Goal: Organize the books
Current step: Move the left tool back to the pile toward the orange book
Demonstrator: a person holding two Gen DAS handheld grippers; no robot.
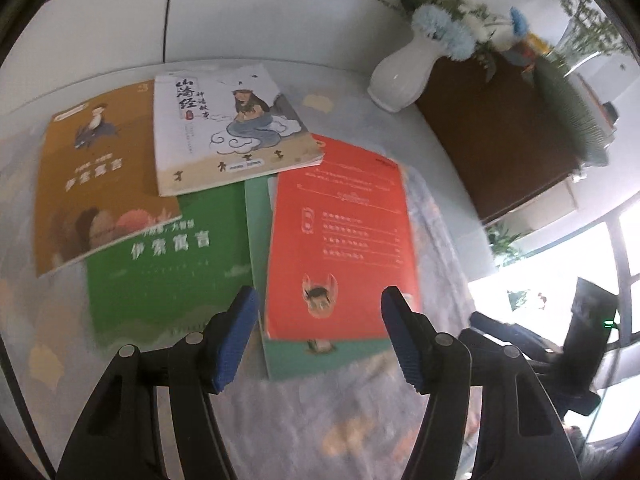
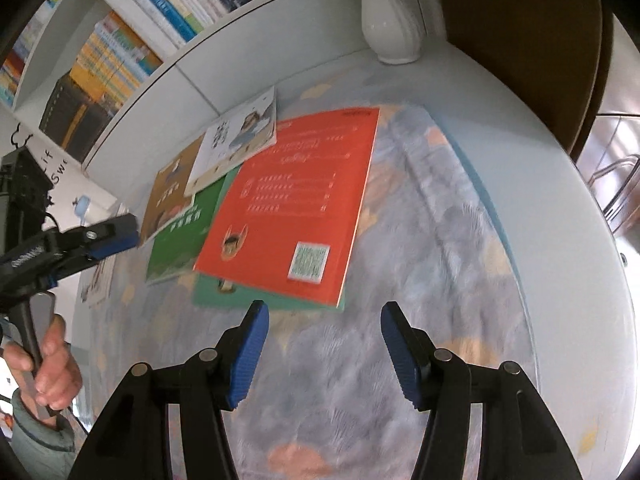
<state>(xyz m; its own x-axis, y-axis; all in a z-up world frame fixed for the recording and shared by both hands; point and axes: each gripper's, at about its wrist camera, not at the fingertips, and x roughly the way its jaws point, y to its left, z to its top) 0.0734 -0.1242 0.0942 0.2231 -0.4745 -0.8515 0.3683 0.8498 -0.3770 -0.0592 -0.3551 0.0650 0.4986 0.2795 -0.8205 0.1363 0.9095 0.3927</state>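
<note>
While the left gripper (image 1: 318,300) and right gripper (image 2: 325,316) hover spread and empty, five books lie overlapping: brown book (image 1: 92,176), white book (image 1: 224,128), green book (image 1: 168,256), red book (image 1: 340,236), teal book (image 1: 320,356).

"山海经" on the white book (image 1: 228,128); "伊索寓言" on the green book (image 1: 168,256); other print blurred

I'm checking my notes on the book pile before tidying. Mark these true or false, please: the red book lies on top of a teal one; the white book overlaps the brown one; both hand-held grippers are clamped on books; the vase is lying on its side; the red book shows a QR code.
1. The red book lies on the teal book. True.
2. The white book overlaps the brown book. True.
3. Both grippers clamp books. False: the left hand-held gripper and right hand-held gripper are open and empty.
4. The vase lies on its side. False: it stands upright.
5. The red book shows a QR code. True.
</note>
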